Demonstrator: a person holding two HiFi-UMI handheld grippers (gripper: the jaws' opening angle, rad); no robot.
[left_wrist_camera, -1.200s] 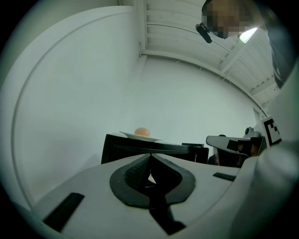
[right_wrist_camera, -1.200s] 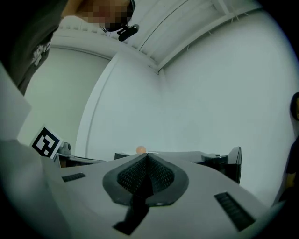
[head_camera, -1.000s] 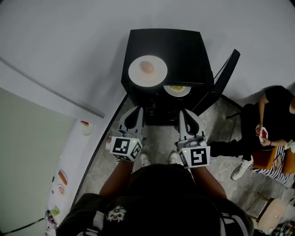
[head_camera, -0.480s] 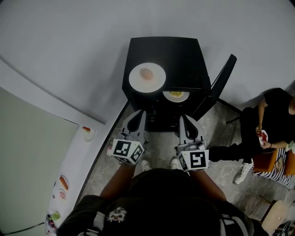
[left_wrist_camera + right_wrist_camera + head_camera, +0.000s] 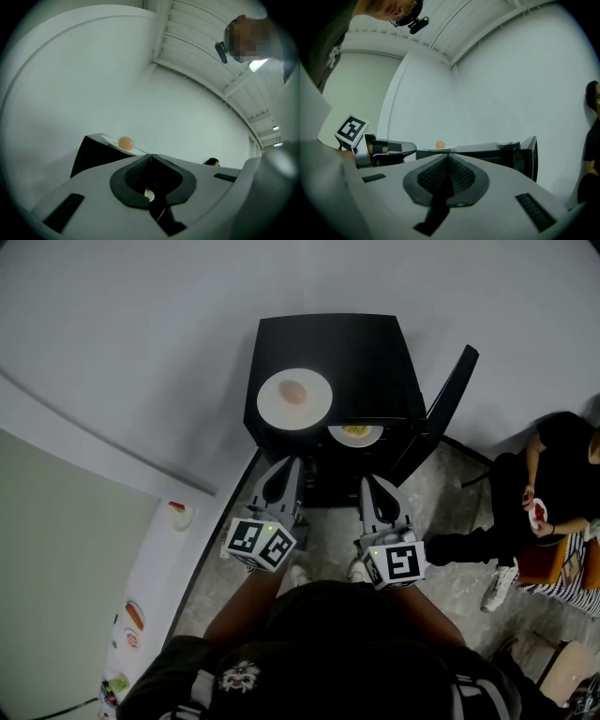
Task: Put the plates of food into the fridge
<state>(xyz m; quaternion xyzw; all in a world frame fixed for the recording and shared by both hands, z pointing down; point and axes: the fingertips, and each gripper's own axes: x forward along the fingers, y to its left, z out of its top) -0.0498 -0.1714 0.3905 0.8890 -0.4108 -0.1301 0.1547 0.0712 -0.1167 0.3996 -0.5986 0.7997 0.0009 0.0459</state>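
Pointing toward the fridge (image 5: 366,348), the left gripper (image 5: 287,463) is showing its jaws pressed together, tips touching, with nothing pinched between them. The right gripper (image 5: 371,482) is reading the same: jaws closed tip to tip, empty. Both are being held side by side, apart from each other, in front of the operator's torso (image 5: 328,643), marker cubes toward the body, tips aiming at the lower front of the black fridge without touching it. The fridge is standing against the far wall (image 5: 141,334), and its door (image 5: 450,395) is hanging open to the right. A white plate (image 5: 316,411) is sitting on the fridge top at the near left corner, carrying one round pale-orange food item (image 5: 293,391) at its middle; what kind of food, I cannot tell. A second plate (image 5: 335,436), with yellowish food on it, is showing just right of the first and lower, inside the open fridge near its top front edge; which shelf is bearing it I cannot tell. Neither gripper is touching either plate. In the right gripper view the left gripper is appearing at the left, and the round food item is peeking over the fridge top beyond the jaws. A seated person (image 5: 553,474) in dark clothing is occupying the far right, well apart from the fridge. A white surface (image 5: 159,577) is running along the left, with a small red-topped object (image 5: 178,512) lying on it.
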